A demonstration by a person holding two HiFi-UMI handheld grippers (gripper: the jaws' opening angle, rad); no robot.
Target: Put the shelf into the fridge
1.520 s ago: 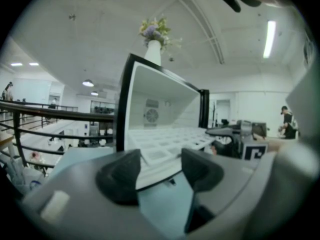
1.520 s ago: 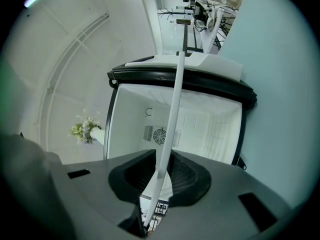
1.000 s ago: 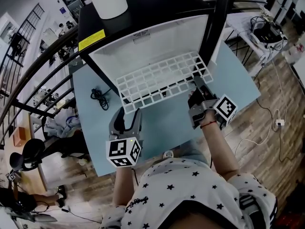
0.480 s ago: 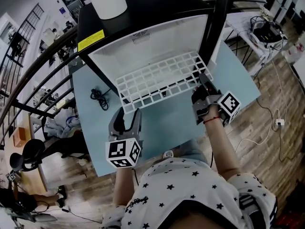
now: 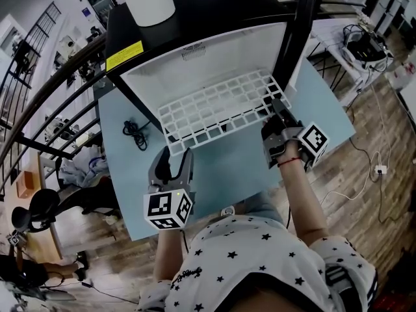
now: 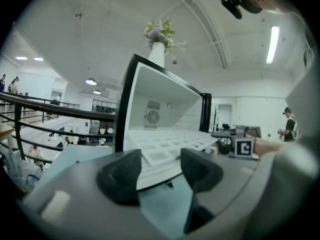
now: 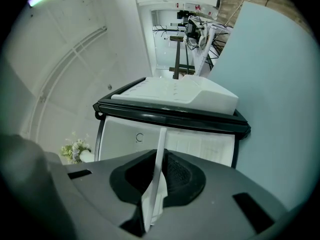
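right claw [image 5: 280, 115] nudged toward fridge [image 5: 195, 18] | pinching shelf [image 5: 214, 109] edge | left claw [image 5: 174, 156] spread, gripping nothing

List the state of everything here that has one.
fridge, open.
shelf, partly inside the fridge, front edge sticking out.
right tongs, shut on the shelf's right edge.
left tongs, open, at the shelf's front left corner, not gripping.
cable, coiled, loose on the table.
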